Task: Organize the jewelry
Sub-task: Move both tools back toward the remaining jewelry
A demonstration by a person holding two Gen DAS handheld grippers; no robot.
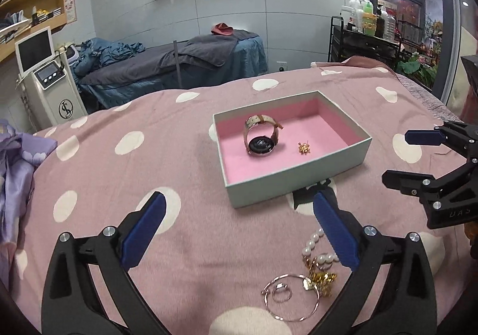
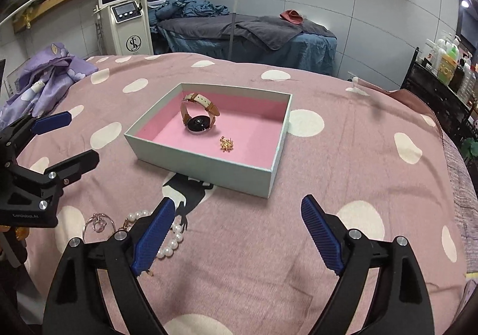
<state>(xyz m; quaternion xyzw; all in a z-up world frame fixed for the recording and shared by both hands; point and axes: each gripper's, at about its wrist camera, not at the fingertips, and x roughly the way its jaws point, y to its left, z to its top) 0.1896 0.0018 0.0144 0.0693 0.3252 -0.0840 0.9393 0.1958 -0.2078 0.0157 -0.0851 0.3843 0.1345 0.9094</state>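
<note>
A pale green box (image 1: 295, 182) (image 2: 191, 161) with a pink lining sits on the spotted bedspread. In it lie a watch (image 1: 262, 143) (image 2: 197, 123) and a small gold piece (image 1: 304, 148) (image 2: 226, 144). Near the front lie a pearl string (image 1: 313, 242) (image 2: 171, 241), a large silver hoop (image 1: 294, 297), a small ring (image 1: 280, 290) (image 2: 100, 223) and gold jewelry (image 1: 322, 278). My left gripper (image 1: 239, 203) (image 2: 68, 137) is open and empty, short of the box. My right gripper (image 2: 239, 209) (image 1: 397, 157) is open and empty, its left finger over the pearls.
A pink bedspread with white dots (image 1: 149, 173) covers the surface. Purple cloth (image 1: 15, 173) (image 2: 50, 75) lies at the left edge. Beyond are a massage bed (image 1: 179, 66), a white machine (image 1: 47, 78) and a black cart with bottles (image 1: 367, 36).
</note>
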